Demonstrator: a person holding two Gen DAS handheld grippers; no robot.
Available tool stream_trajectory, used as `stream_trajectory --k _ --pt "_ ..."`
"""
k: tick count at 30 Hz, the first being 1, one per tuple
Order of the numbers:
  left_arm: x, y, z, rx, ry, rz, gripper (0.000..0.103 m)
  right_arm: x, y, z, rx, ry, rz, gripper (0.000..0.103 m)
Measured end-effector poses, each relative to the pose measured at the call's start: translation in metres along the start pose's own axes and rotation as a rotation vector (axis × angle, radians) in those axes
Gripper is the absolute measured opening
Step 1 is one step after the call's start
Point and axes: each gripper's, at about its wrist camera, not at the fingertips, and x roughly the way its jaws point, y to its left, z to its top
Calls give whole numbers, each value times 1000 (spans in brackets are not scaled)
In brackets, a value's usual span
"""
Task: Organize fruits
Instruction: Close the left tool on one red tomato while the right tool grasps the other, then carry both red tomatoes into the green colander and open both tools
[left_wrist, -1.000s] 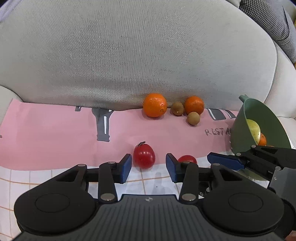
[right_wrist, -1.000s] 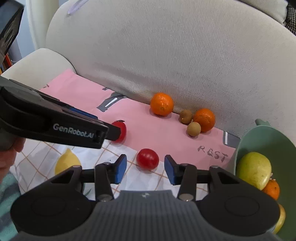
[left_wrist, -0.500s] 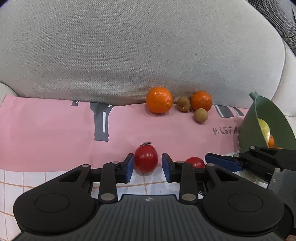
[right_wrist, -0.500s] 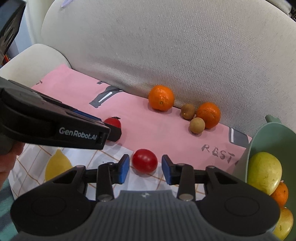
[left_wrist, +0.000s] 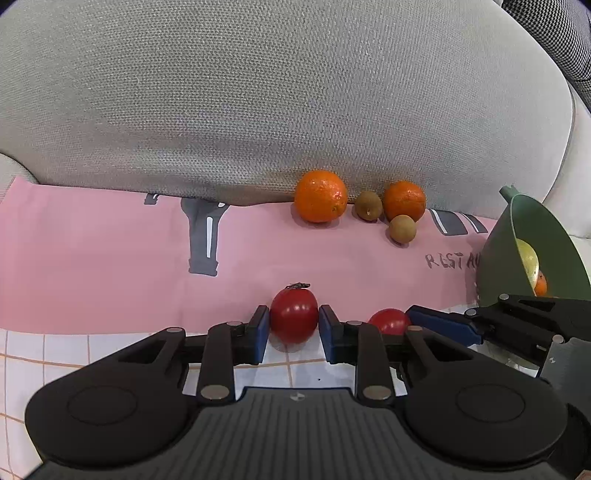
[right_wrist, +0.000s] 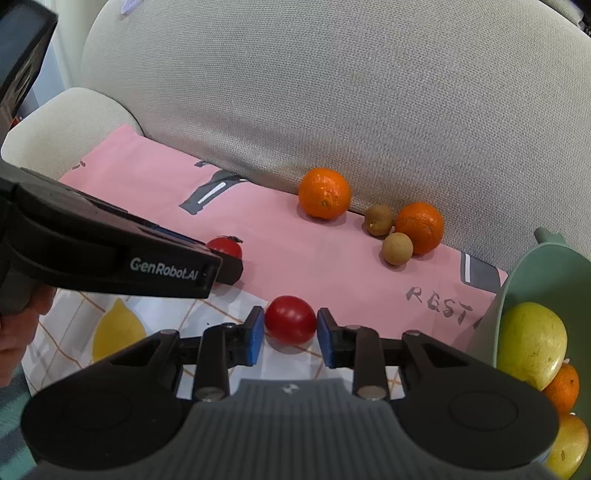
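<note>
- Left wrist view: your left gripper (left_wrist: 291, 328) had its fingers closed against a stemmed tomato (left_wrist: 294, 314) at the pink cloth's (left_wrist: 110, 258) edge.
- Right wrist view: your right gripper (right_wrist: 290, 331) pinched a second tomato (right_wrist: 290, 319) beside the green bowl (right_wrist: 535, 266).

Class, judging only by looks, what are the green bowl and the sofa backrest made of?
Green bowl: probably plastic, with a smooth matte wall, even colour and a moulded spout at the rim. Sofa backrest: woven upholstery fabric in light grey, with a coarse visible weave and a soft rounded bulge; the fibre cannot be told.
</note>
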Motion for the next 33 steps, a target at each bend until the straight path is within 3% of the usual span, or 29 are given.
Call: stream_trajectory --k 15,33 --pt "-45 -16 -5 18 -45 -13 31 -50 3 -2 -40 -91 -21 27" --pt "-85 -87 -8 154 -95 -45 31 -126 -36 -31 -10 -192 -63 27"
